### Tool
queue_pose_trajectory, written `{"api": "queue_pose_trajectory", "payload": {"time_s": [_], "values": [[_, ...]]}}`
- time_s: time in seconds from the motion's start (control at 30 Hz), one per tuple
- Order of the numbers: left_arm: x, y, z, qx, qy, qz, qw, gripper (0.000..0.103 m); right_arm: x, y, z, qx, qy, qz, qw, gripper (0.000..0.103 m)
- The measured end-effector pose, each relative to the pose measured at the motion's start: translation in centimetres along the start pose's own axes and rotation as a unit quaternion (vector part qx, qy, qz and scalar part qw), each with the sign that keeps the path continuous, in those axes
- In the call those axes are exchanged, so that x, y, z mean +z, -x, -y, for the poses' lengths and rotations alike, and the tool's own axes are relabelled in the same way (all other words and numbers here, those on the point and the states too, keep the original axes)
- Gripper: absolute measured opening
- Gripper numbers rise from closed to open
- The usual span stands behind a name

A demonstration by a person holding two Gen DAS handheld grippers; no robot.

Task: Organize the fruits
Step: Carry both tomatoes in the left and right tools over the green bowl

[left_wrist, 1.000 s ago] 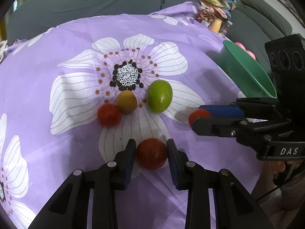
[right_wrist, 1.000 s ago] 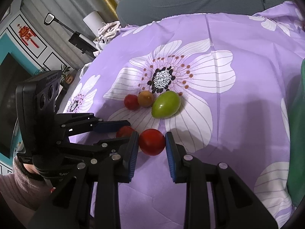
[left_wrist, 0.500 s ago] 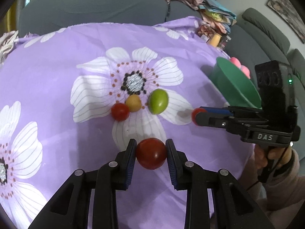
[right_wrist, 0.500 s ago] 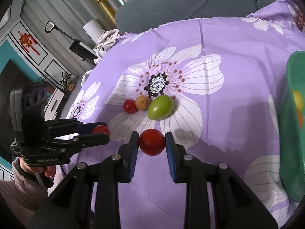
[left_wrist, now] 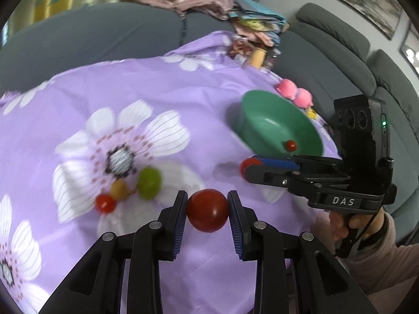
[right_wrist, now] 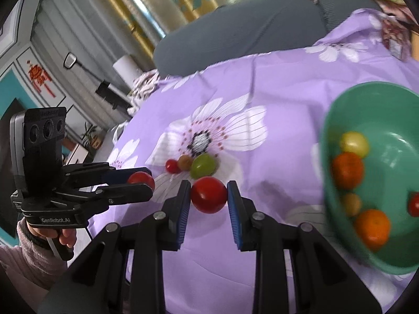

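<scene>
Red tomatoes, two: one [left_wrist: 207, 210] clamped in my left tongs [left_wrist: 207, 210], one [right_wrist: 208, 195] in my right tongs [right_wrist: 208, 196]. Green bowl [right_wrist: 340, 240] lies right, nearer my right hand.

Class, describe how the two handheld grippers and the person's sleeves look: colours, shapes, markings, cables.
Both grippers are black, pistol-handled, with blue ribbed pads and silver pivot screws. The left gripper reads "GenRobot.AI"; the right gripper reads "DAS", with a green light. Each carries a three-lens camera block and a thin cable. Sleeves are pinkish fleece.
</scene>
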State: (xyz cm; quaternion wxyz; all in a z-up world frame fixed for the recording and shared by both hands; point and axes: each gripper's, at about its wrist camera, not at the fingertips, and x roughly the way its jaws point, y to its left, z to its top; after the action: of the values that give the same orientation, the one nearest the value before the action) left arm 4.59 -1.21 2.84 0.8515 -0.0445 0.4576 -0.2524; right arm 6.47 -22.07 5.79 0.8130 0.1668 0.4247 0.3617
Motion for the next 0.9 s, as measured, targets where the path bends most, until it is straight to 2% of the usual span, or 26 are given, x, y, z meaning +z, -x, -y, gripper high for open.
{"api": "queue_pose_trajectory", "payload": {"time_s": [0.33, 0.57, 0.9], "values": [[5.2, -3.3, 5.0, -0.034, -0.058, -0.007, 0.9977, 0.031, -0.2, 5.3, 4.9, -0.035, -0.050, 0.064, 0.996, 0.029], [8.4, -7.2, 8.6, -0.059, -0.085, -0.023, 0.9944, 0.031, -0.7, 8.0, 8.0, -0.061, -0.076, 0.093, 0.991, 0.029], [9.4, -11.8, 11.7, -0.071, -0.114, -0.063, 0.9889, 0.031, -1.6, 9.3, 11.1, -0.094, -0.098, 0.101, 0.986, 0.029]]}}
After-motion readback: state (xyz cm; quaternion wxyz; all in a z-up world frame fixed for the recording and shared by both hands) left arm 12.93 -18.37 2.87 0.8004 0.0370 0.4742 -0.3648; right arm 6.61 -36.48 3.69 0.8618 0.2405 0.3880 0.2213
